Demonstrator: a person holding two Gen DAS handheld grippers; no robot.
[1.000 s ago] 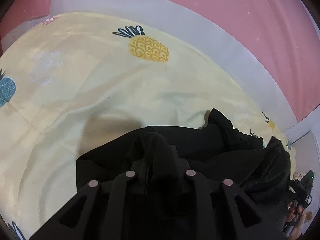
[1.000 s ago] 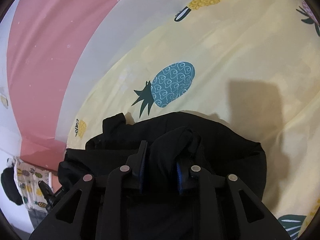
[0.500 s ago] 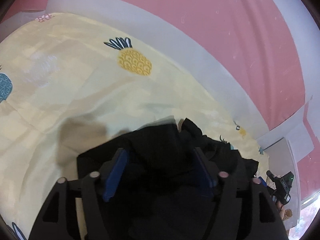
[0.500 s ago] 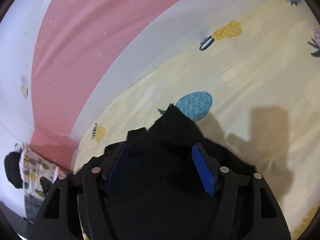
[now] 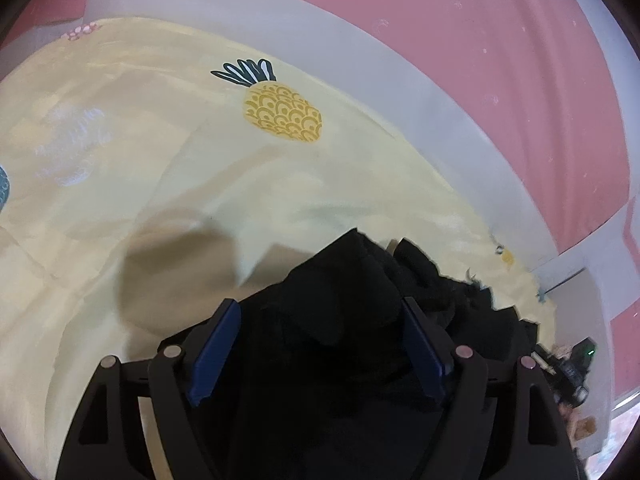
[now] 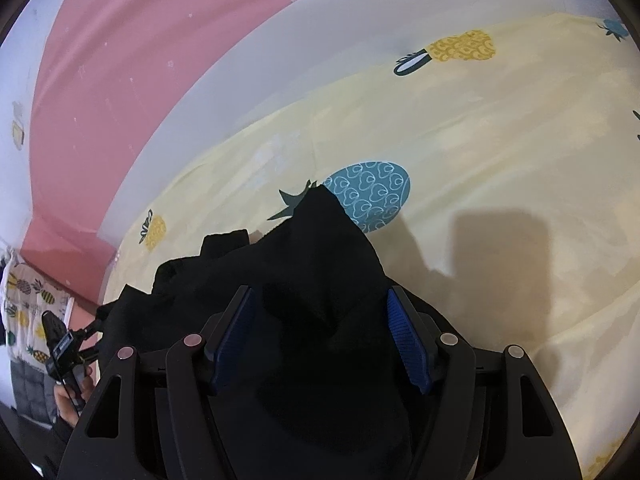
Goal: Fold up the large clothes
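A black garment [image 5: 352,320] lies bunched on a pale yellow pineapple-print bed sheet [image 5: 160,184]. My left gripper [image 5: 320,320] is open, its blue-padded fingers [image 5: 216,340] spread either side of a raised peak of the black cloth. The garment also shows in the right wrist view [image 6: 320,280]. My right gripper [image 6: 320,320] is open too, its blue pads [image 6: 408,340] standing wide of another peak of cloth that rises between them. Neither gripper pinches the cloth.
The sheet [image 6: 500,160] spreads far and wide around the garment. A white band and a pink wall [image 5: 460,20] border the bed. The other handheld gripper shows at the edge of each view, in the left wrist view [image 5: 572,368] and in the right wrist view [image 6: 64,352].
Both grippers were shut on folds of the black garment one second ago. Both have opened and let the cloth go; the cloth now stands loose between the spread fingers.
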